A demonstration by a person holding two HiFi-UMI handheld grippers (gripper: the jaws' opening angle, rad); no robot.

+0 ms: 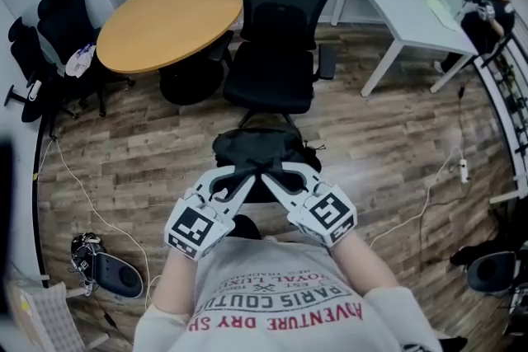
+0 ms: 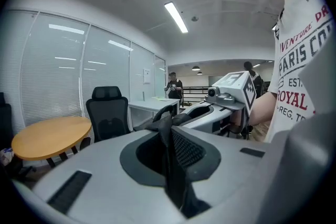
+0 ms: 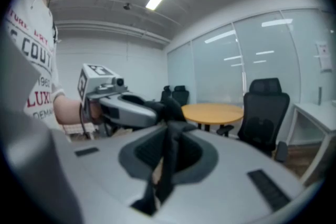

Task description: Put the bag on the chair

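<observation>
A black bag (image 1: 260,146) hangs off the floor in front of the person, held by its straps. My left gripper (image 1: 244,174) is shut on a black strap (image 2: 170,165) that runs between its jaws. My right gripper (image 1: 274,172) is shut on another black strap (image 3: 169,165). The two grippers meet tip to tip above the bag. The black office chair (image 1: 276,37) stands just beyond the bag, its seat (image 1: 270,82) bare and facing the person. The chair (image 2: 107,115) also shows in the left gripper view, and the chair (image 3: 265,113) in the right gripper view.
A round wooden table (image 1: 169,21) stands left of the chair, with more black chairs (image 1: 62,37) behind it. A white desk (image 1: 404,4) is at the right. Cables (image 1: 82,194) trail over the wood floor. A person (image 1: 487,12) stands at the far right.
</observation>
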